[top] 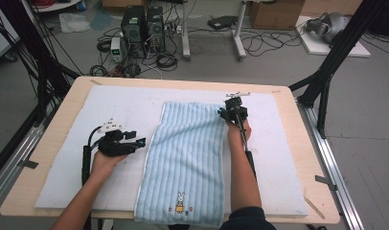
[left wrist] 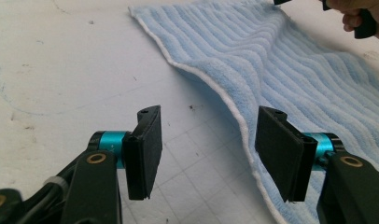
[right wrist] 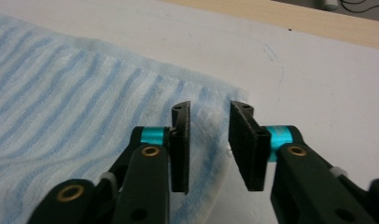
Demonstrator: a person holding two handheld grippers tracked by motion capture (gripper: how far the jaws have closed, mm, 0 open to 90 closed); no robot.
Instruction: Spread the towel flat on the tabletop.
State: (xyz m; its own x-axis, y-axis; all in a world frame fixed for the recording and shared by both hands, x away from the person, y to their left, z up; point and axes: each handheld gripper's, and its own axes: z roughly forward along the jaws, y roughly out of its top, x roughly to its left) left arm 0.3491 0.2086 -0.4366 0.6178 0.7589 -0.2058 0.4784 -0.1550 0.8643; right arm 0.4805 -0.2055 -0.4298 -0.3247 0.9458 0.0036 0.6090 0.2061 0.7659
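A light blue striped towel (top: pixel 188 158) lies flat lengthwise on the white mat, and its near end, with a small rabbit print, hangs at the table's front edge. My left gripper (top: pixel 141 141) rests on the mat just left of the towel's white-trimmed left edge (left wrist: pixel 234 112). In the left gripper view this gripper (left wrist: pixel 209 112) is open with nothing between the pads. My right gripper (top: pixel 230 109) is at the towel's far right corner. In the right gripper view it (right wrist: pixel 210 106) hovers over that corner (right wrist: pixel 215 116) with a narrow gap between the jaws, and no cloth is pinched.
A white foam mat (top: pixel 111 110) covers most of the wooden table (top: pixel 303 143). Black frame posts (top: pixel 326 72) stand at both sides. Computers and cables (top: pixel 140 33) lie on the floor beyond the far edge. The other hand (left wrist: pixel 360 18) shows at the top right of the left gripper view.
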